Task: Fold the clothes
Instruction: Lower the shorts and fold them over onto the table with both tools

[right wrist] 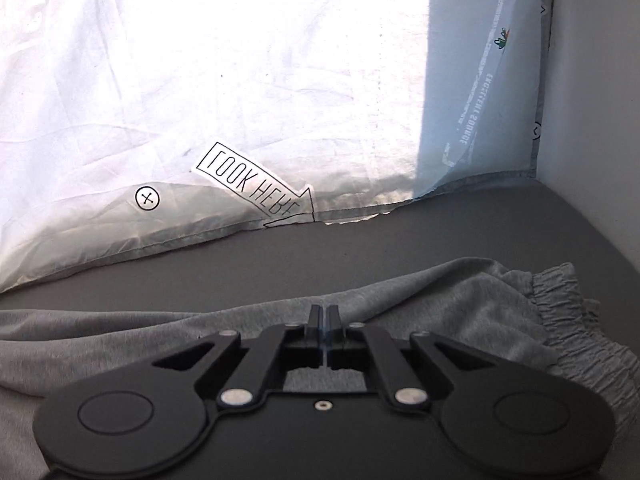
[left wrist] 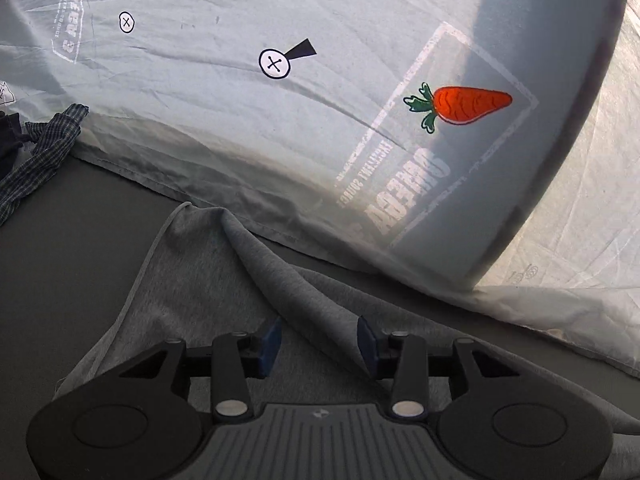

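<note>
A grey jersey garment (left wrist: 208,280) lies on a dark grey surface (left wrist: 72,240). In the left wrist view my left gripper (left wrist: 319,344) is open just above it, its blue pads (left wrist: 272,340) either side of a raised fold. In the right wrist view the same grey garment (right wrist: 460,304) shows its gathered elastic waistband (right wrist: 568,312) at the right. My right gripper (right wrist: 324,314) hovers over the cloth with its jaws closed together; no cloth shows between the tips.
A pale printed sheet with a carrot picture (left wrist: 464,104) and "LOOK HERE" arrow (right wrist: 256,184) covers the far side. A dark checked garment (left wrist: 44,148) lies at the far left. A white wall (right wrist: 592,80) stands at the right.
</note>
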`<state>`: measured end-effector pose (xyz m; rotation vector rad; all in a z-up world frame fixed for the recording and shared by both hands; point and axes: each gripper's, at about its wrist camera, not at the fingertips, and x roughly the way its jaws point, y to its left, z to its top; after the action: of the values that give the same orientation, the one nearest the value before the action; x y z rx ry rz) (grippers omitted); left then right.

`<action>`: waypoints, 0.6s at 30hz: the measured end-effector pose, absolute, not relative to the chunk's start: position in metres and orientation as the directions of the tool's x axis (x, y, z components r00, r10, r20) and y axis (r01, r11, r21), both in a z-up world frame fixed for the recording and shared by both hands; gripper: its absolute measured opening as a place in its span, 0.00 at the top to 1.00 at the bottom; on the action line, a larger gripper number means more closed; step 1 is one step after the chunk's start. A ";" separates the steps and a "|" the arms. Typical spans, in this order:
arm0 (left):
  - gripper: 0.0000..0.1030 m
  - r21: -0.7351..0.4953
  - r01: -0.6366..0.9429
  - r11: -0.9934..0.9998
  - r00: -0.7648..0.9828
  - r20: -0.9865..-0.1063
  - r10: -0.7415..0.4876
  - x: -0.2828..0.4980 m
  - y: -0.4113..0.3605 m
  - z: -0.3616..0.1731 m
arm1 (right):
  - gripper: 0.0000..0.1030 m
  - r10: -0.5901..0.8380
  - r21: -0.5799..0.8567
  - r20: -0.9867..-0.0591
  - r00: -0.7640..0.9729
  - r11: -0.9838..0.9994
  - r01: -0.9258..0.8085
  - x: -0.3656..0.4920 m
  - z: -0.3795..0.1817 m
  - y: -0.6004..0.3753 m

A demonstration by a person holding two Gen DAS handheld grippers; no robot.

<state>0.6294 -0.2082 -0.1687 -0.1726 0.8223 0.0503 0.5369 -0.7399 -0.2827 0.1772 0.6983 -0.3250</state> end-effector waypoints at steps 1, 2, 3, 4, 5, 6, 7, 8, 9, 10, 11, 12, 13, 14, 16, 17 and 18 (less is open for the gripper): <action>0.59 -0.130 -0.052 0.990 0.667 -0.742 -0.063 0.617 -0.228 -0.176 | 0.99 -0.191 0.054 -0.666 0.721 0.952 0.302 0.535 -0.290 -0.718; 0.59 -0.132 -0.002 0.991 0.653 -0.751 -0.099 0.610 -0.244 -0.181 | 0.99 -0.136 0.071 -0.679 0.721 0.966 0.249 0.541 -0.287 -0.696; 0.60 -0.141 0.045 0.989 0.631 -0.764 -0.138 0.602 -0.263 -0.190 | 0.99 -0.101 0.087 -0.688 0.719 0.972 0.220 0.544 -0.288 -0.678; 0.62 -0.147 0.073 0.986 0.612 -0.774 -0.161 0.599 -0.274 -0.196 | 0.99 -0.066 0.103 -0.696 0.715 0.976 0.191 0.547 -0.289 -0.661; 0.72 -0.134 0.102 0.986 0.607 -0.777 -0.168 0.594 -0.287 -0.202 | 0.99 -0.044 0.112 -0.704 0.709 0.979 0.171 0.551 -0.288 -0.649; 0.75 -0.117 0.131 0.984 0.604 -0.778 -0.173 0.588 -0.301 -0.207 | 0.99 -0.035 0.107 -0.710 0.704 0.982 0.158 0.551 -0.287 -0.631; 0.77 -0.089 0.156 0.984 0.608 -0.776 -0.167 0.586 -0.310 -0.209 | 0.99 -0.029 0.100 -0.713 0.701 0.985 0.142 0.554 -0.288 -0.621; 0.76 -0.071 0.183 0.980 0.607 -0.776 -0.170 0.585 -0.317 -0.209 | 0.99 -0.035 0.086 -0.705 0.708 0.987 0.135 0.555 -0.286 -0.615; 0.77 -0.069 0.196 0.978 0.607 -0.775 -0.176 0.586 -0.322 -0.209 | 0.99 -0.037 0.071 -0.700 0.713 0.990 0.121 0.555 -0.285 -0.607; 0.77 -0.073 0.207 0.975 0.605 -0.774 -0.187 0.587 -0.325 -0.209 | 0.99 -0.031 0.062 -0.700 0.714 0.993 0.104 0.558 -0.284 -0.602; 0.77 -0.077 0.226 0.971 0.603 -0.772 -0.201 0.590 -0.328 -0.209 | 0.99 -0.026 0.054 -0.698 0.716 0.995 0.089 0.558 -0.282 -0.598; 0.76 -0.071 0.235 0.969 0.606 -0.769 -0.203 0.593 -0.331 -0.210 | 0.99 -0.026 0.041 -0.695 0.718 0.996 0.075 0.560 -0.281 -0.595; 0.77 -0.063 0.242 0.968 0.610 -0.767 -0.202 0.596 -0.333 -0.211 | 0.99 -0.025 0.028 -0.694 0.720 0.998 0.062 0.564 -0.280 -0.592; 0.77 -0.058 0.245 0.968 0.612 -0.765 -0.201 0.601 -0.335 -0.212 | 0.99 -0.023 0.023 -0.692 0.721 0.998 0.053 0.573 -0.282 -0.594; 0.77 -0.065 0.239 0.969 0.619 -0.758 -0.204 0.610 -0.337 -0.213 | 0.99 -0.014 0.029 -0.690 0.724 0.998 0.048 0.583 -0.281 -0.594; 0.77 -0.071 0.234 0.970 0.623 -0.755 -0.205 0.615 -0.337 -0.213 | 0.99 -0.011 0.034 -0.687 0.727 0.998 0.048 0.591 -0.283 -0.597; 0.77 -0.078 0.228 0.971 0.626 -0.752 -0.207 0.621 -0.337 -0.213 | 0.99 -0.012 0.032 -0.683 0.730 0.998 0.046 0.597 -0.283 -0.597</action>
<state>0.6208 -0.3373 -0.2128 0.0260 0.8588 -0.2496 0.5969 -0.5974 -0.2832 0.0475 0.7511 -0.0321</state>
